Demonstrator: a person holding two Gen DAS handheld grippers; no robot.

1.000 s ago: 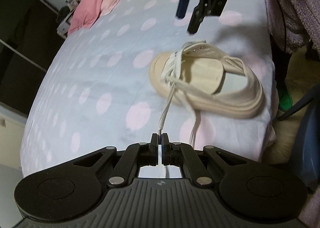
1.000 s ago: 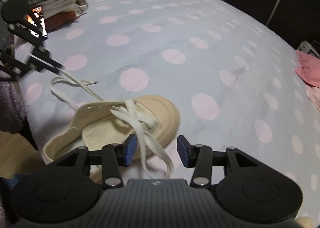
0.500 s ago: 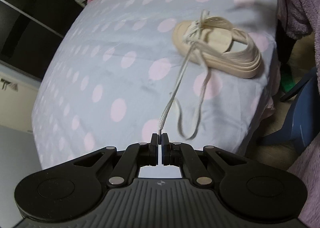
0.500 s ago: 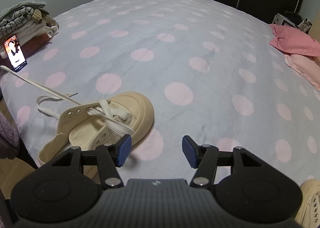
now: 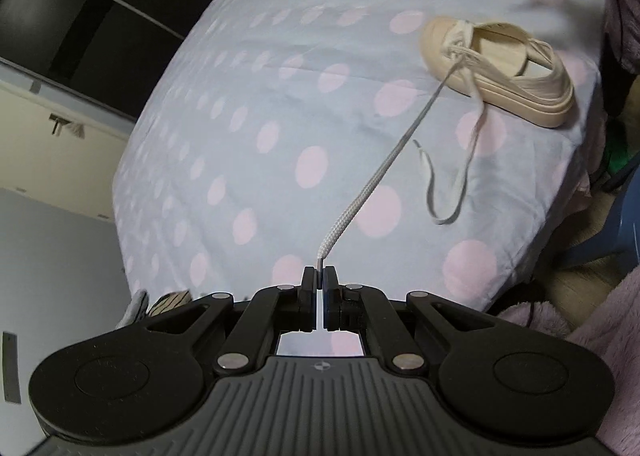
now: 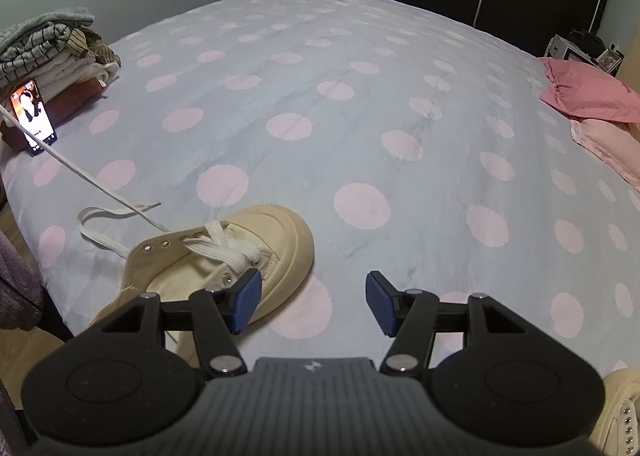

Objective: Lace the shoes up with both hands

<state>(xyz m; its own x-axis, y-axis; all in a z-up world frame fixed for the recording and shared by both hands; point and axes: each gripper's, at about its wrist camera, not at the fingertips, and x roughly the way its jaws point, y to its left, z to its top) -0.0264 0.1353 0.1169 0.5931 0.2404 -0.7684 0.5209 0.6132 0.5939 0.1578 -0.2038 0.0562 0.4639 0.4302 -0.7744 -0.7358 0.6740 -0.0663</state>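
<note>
Near the bedspread's [image 6: 360, 55] edge: shoe [image 6: 224, 268], toe inward. Right gripper [image 6: 312, 300] nearer, just right of the toe, jaws lately widened, empty. Left gripper [image 5: 319, 280] clamped on lace [image 5: 384, 167] tip, drawn taut, well apart

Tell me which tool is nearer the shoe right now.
Right. The right tool hovers open just beside the shoe; the left tool is well back, pinching the taut lace end.

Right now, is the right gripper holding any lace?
No: the right gripper stands open over the bedspread, nothing between its pads, beside the shoe.
</note>
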